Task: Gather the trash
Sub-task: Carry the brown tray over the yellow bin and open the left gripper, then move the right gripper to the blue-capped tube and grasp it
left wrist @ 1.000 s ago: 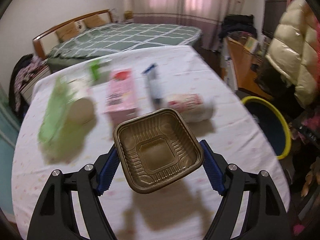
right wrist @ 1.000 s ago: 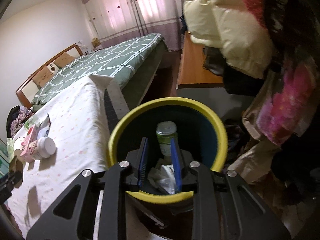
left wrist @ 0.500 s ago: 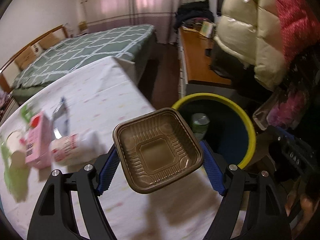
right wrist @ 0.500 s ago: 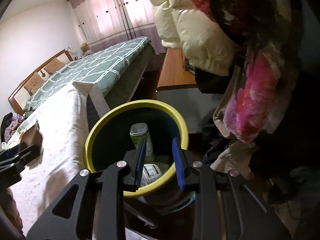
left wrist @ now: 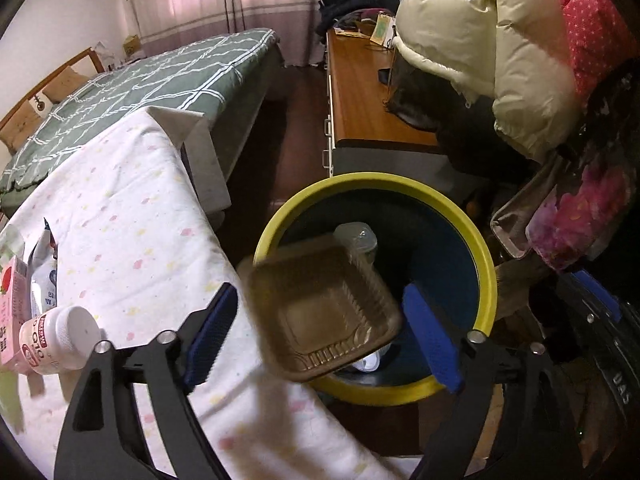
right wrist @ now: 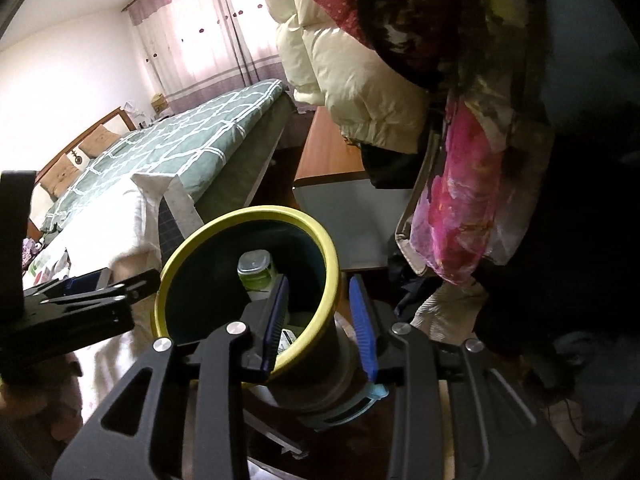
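Observation:
A brown plastic tray [left wrist: 324, 312], blurred and tilted, hangs free between the pads of my left gripper [left wrist: 320, 296] without touching either. Those jaws are opening, over the near-left rim of the yellow-rimmed dark bin [left wrist: 486, 264]. A clear bottle with a green label [left wrist: 358, 240] and crumpled white scraps lie inside the bin. My right gripper [right wrist: 319, 284] is above the bin's [right wrist: 248, 214] right wall, its jaws opening and holding nothing. On the white tablecloth [left wrist: 132, 216] lie a white pill bottle [left wrist: 60, 340], a pink carton [left wrist: 12, 312] and a foil pouch [left wrist: 44, 276].
A bed with a green checked cover [left wrist: 160, 84] stands beyond the table. A wooden desk [left wrist: 360, 96] is behind the bin. Puffy cream and pink jackets [left wrist: 480, 40] and a floral bag [left wrist: 572, 216] hang close on the right.
My left gripper swung right from over the table to the bin; its jaws widened and the tray slipped free and tilted. My right gripper drifted right across the bin, its jaws widening a little.

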Demonstrator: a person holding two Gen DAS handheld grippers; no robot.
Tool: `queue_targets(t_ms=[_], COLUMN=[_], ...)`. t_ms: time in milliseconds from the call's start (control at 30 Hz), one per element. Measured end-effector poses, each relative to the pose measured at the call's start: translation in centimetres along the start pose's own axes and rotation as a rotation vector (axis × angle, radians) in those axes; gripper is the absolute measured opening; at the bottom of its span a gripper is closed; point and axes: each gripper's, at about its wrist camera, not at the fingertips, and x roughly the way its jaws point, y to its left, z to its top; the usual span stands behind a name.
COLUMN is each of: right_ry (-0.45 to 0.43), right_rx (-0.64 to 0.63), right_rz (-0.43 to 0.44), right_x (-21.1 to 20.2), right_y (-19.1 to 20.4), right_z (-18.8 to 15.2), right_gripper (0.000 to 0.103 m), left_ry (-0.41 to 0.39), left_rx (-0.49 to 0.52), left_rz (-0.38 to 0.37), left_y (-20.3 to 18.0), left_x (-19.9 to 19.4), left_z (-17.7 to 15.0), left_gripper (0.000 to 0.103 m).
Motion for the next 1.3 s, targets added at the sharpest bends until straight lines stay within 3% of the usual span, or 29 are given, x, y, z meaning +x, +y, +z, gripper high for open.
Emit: queue_targets(t_ms=[233,633,933,1133,1300], right_ry=[-0.005,-0.002,0.007,0.03,0.064], right_rx=[-0.001,-0.086,-0.205,-0.298,-0.368], right_rz=[0.013,0.073,0.144,0.212,0.268], right_x=[-0.2,-0.8,-1.3,-1.1,-0.3], right_y=[0.4,5.7,13.3,20.0,25.7], right_z=[-0.1,-0.7,-1.8,-2.8,-3.7], right_gripper=[0.032,0.033,0.033,0.033,0.033], left_ry=[-0.023,-0.179,-0.249,-0.232,-0.238], left_rx=[-0.036,-0.2,-0.364,-0.5,-0.572], left_rz=[0.021,0.093,0.264,0.364,0.409], left_y=[1.4,9.9,18.8,25.3,29.0], left_x=[-2.1,-13.6,-20.4,-22.4,-23.4], left_z=[-1.0,-7.2,-15.4,-21.0,-23.8], left_gripper=[0.091,0.097,0.098,0.098,0.098])
